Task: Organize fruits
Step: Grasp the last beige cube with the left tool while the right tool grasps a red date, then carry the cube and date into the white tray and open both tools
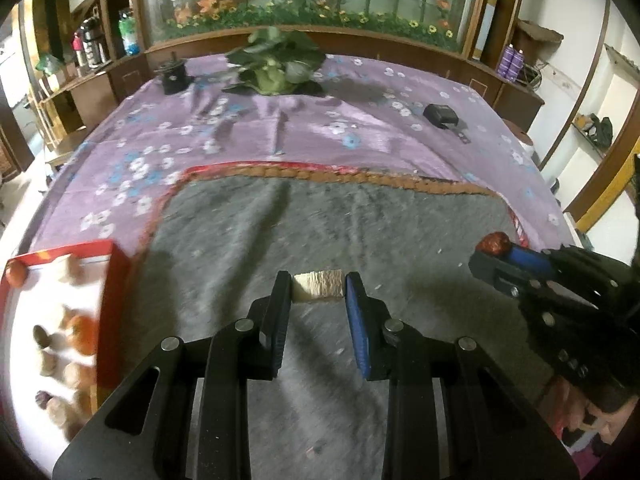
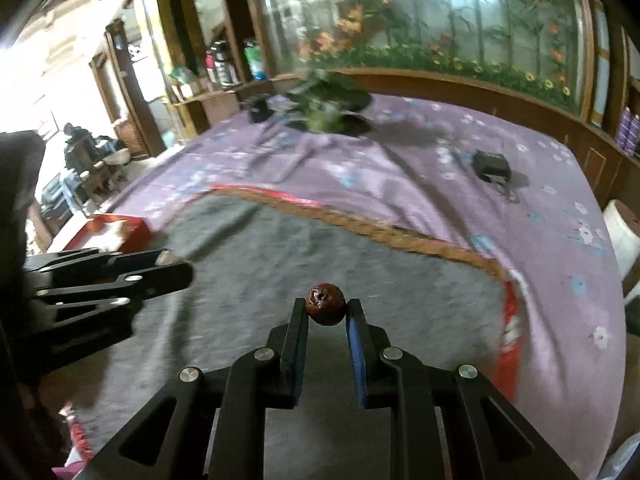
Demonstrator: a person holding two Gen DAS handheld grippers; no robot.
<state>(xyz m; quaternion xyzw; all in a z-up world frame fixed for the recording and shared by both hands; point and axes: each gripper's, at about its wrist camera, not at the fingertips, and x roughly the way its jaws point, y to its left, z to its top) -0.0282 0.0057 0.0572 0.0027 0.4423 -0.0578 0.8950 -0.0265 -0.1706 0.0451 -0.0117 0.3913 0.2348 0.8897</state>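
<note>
While clamped: red date (image 2: 325,309), right gripper (image 2: 326,312).

Grippers: two, the left gripper (image 1: 319,286) and the right gripper (image 2: 326,308)
Pale ridged pieces: one pale piece (image 1: 318,286), between the left jaws
Dark red fruits: one red fruit (image 2: 325,304), between the right jaws
Red-rimmed boxes: one red box (image 1: 116,280), with many small blurred fruits inside, too smeared to count
Grey mats: one grey mat (image 1: 320,220)
Purple flowered cloths: one purple cloth (image 1: 280,128)
Leafy plants: one leafy plant (image 1: 276,62)
</note>
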